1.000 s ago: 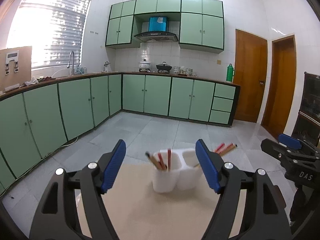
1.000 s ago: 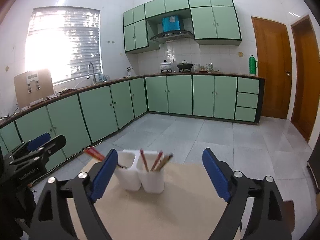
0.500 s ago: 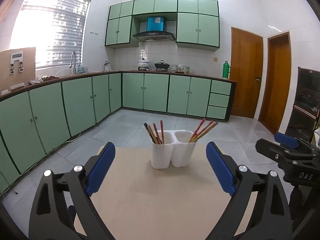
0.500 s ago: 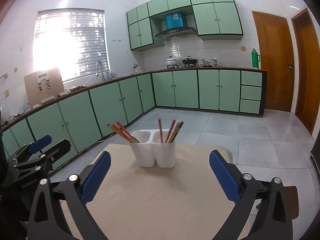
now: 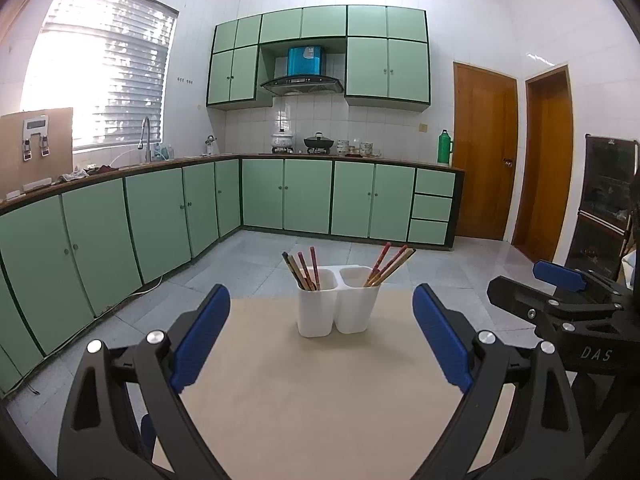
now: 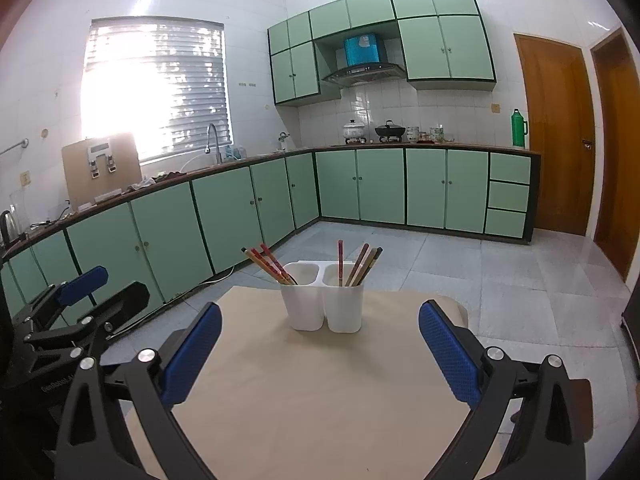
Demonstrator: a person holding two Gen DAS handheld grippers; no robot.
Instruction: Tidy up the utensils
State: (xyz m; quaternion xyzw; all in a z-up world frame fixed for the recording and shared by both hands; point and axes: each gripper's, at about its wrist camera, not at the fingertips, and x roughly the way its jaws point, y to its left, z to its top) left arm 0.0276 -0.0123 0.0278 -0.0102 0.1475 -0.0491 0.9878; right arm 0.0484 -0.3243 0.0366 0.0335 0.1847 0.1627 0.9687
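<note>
Left gripper [image 5: 321,334]: blue pads standing wide, gripping nothing, only bare table between them. Right gripper [image 6: 320,350]: same, spread wide, empty. Each is showing at the edge of the other's view, side by side, both aiming at the holder from well back.

Task item: white two-compartment utensil holder [image 5: 338,302] sitting upright toward the far edge of the table, well apart from both sets of pads. Chopsticks [image 5: 305,270] are standing in one compartment, a second bunch of chopsticks [image 5: 390,264] leaning out of the other. No loose utensils showing on the table, so I'm reading the sorting as done or nearly done, with the step in hand being to stand clear.

Doing that well: keeping the jaws open, keeping both tools level and away from the leaning sticks, since their tips are overhanging the rim and a brush could tip the light holder. If anything still needs placing, it's outside both views; can't tell.

Surface: beige tabletop [image 6: 312,392], flat, matte, otherwise bare.

Room: kitchen, pale green base cabinets [image 5: 308,200] running along two walls, matching wall cabinets, range hood [image 5: 302,82], pots on the counter, green thermos [image 6: 519,128], bright blinded window [image 6: 160,84], sink faucet under it, two wooden doors [image 5: 482,152] on the right, grey tiled floor.
</note>
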